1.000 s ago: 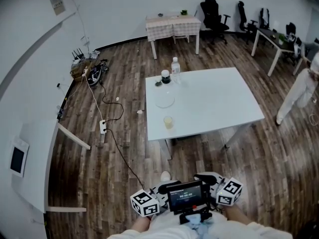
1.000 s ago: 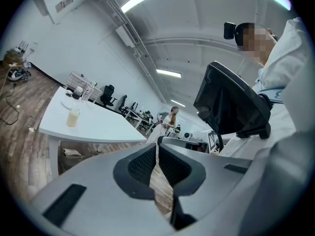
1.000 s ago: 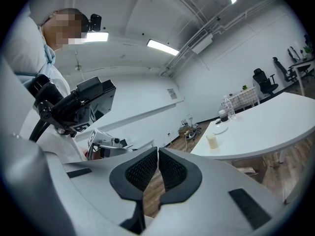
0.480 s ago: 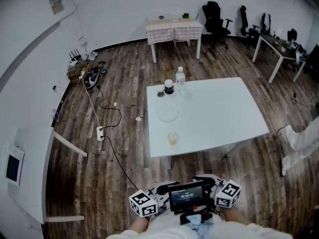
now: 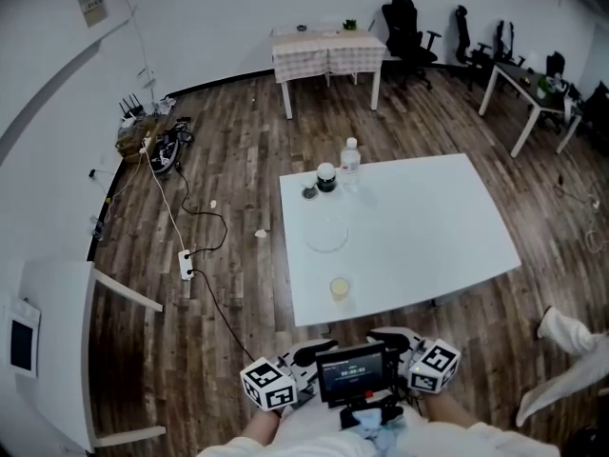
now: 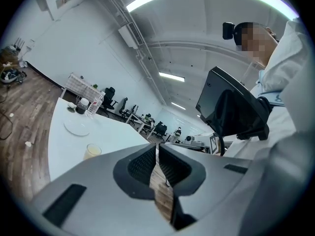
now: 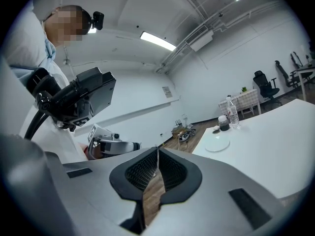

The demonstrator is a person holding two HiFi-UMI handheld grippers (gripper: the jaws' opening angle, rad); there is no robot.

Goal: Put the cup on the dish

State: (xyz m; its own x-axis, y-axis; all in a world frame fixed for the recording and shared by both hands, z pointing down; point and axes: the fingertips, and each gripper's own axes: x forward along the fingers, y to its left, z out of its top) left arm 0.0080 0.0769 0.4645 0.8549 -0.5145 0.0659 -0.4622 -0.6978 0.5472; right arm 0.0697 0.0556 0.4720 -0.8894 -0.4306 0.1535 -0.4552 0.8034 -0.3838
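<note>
A small cup (image 5: pixel 339 288) of yellowish drink stands near the front edge of the white table (image 5: pixel 428 227). A clear round dish (image 5: pixel 326 234) lies a little behind it, with nothing on it. Both grippers are held close to my body at the bottom of the head view, well short of the table. The left gripper (image 5: pixel 317 352) and the right gripper (image 5: pixel 387 337) are both shut and hold nothing. The left gripper view has its shut gripper (image 6: pixel 157 154) in front, with the cup (image 6: pixel 91 151) and dish (image 6: pixel 77 128) off to the left. From the shut right gripper (image 7: pixel 157 163), the dish (image 7: pixel 217 143) shows to the right.
A dark jar (image 5: pixel 326 177), a water bottle (image 5: pixel 350 156) and a small lid (image 5: pixel 309 193) stand at the table's far left corner. Cables and a power strip (image 5: pixel 185 263) lie on the wooden floor to the left. A person's leg (image 5: pixel 569 355) is at the lower right.
The table, cup and dish have come nearer and lower in the head view. Both grippers stay shut near my body. The person at the right has shifted toward the lower right.
</note>
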